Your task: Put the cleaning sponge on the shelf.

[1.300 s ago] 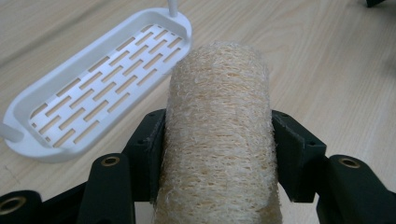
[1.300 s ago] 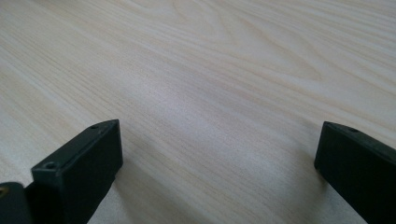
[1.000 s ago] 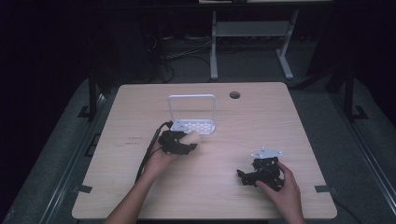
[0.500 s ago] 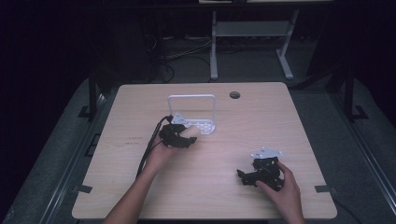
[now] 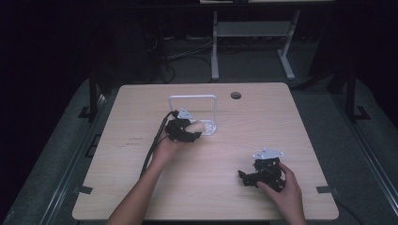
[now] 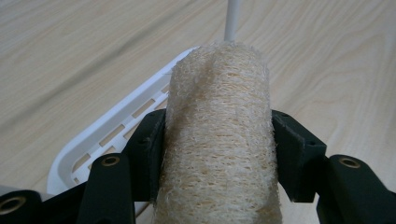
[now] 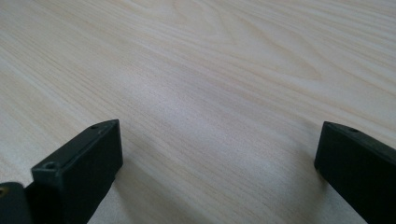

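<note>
Loofah [image 6: 219,140] over rack edge [image 6: 116,126], apparently

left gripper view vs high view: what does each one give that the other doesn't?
Left gripper view alone: the loofah roll pressed between the black pads, its fibrous weave, and the slots in the white tray's rim just beyond. High view alone: the right tongs resting apart on the table, the tray's upright white handle frame, the hole in the tabletop. Both: the left tongs holding the loofah roll at the tray's edge.
</note>
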